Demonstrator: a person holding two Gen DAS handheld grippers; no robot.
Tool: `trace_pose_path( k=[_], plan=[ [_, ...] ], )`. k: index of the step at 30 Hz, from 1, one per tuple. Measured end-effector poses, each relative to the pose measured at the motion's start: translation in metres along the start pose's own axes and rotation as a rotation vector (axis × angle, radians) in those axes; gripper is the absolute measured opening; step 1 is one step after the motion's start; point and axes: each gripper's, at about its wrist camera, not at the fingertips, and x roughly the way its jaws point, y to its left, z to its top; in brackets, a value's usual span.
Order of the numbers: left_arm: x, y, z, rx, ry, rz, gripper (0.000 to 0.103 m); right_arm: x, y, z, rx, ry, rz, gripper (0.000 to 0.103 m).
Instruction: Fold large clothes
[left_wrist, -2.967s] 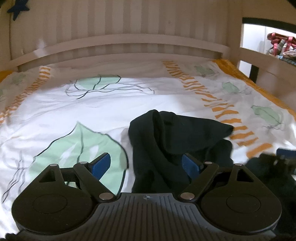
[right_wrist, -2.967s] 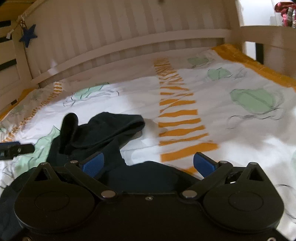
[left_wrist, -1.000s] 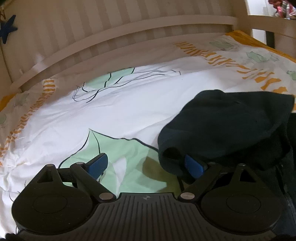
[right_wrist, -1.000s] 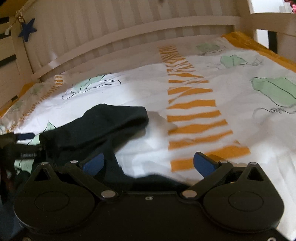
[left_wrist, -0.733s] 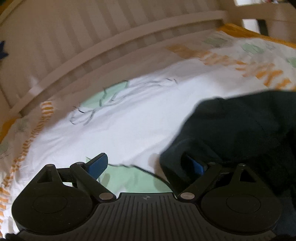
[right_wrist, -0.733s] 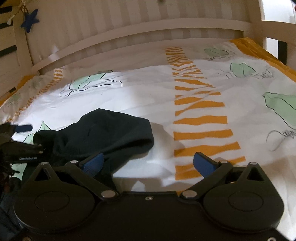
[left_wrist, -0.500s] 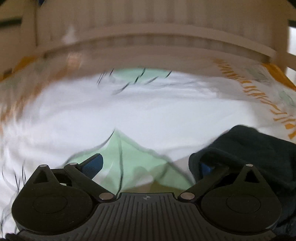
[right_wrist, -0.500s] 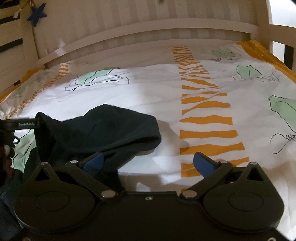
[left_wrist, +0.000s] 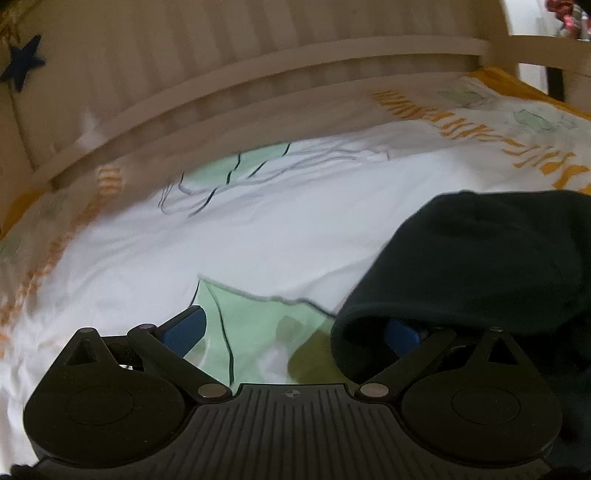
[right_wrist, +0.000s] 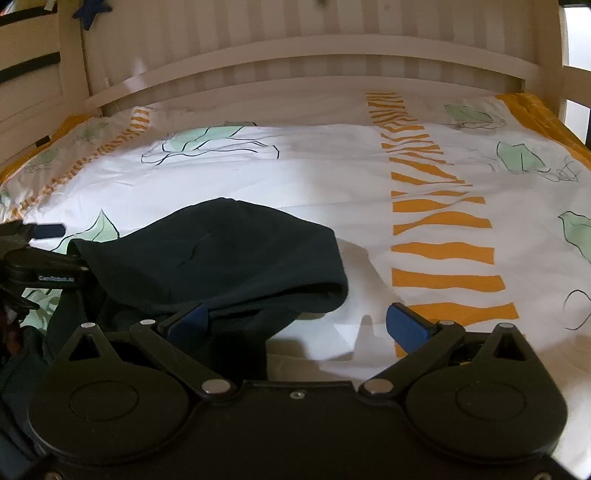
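Observation:
A dark, nearly black garment (right_wrist: 221, 258) lies bunched on the bed; it also fills the right of the left wrist view (left_wrist: 480, 258). My left gripper (left_wrist: 291, 328) is open; its right finger is tucked under the garment's rolled edge, its left finger over bare sheet. The left gripper also shows at the left edge of the right wrist view (right_wrist: 37, 266), at the garment's left end. My right gripper (right_wrist: 295, 325) is open and empty, its left finger at the garment's near edge, its right finger over the sheet.
The white bedsheet (right_wrist: 332, 166) has green leaves and orange stripes. A slatted wooden headboard (right_wrist: 295, 55) runs across the back, with a side rail at the right (left_wrist: 546, 40). A blue star (left_wrist: 22, 62) hangs at the upper left.
My left gripper has swung and slid its right finger under the garment's left edge, lifting that end. My right gripper has shifted a little forward. Both stay open.

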Motion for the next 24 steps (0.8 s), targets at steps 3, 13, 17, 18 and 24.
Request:
trace_pose_path(
  k=[3,13,17,18,24],
  plan=[
    [0.006,0.042,0.0,-0.311,0.039,-0.019,0.103,-0.004,0.0,-0.002,-0.009,-0.009,0.004,0.102],
    [0.017,0.058,-0.028,-0.367,0.163,-0.114,0.102,-0.001,-0.008,0.006,-0.057,-0.009,-0.049,0.102],
    [0.023,0.059,-0.033,-0.381,0.174,-0.122,0.103,0.016,-0.019,0.016,-0.038,0.006,-0.106,0.102],
    [0.023,0.061,-0.035,-0.399,0.177,-0.128,0.103,0.02,-0.025,0.018,-0.019,0.004,-0.157,0.102],
    [0.016,0.066,-0.032,-0.352,0.223,-0.186,0.103,0.011,-0.048,0.01,0.06,0.062,-0.083,0.102]
  ],
)
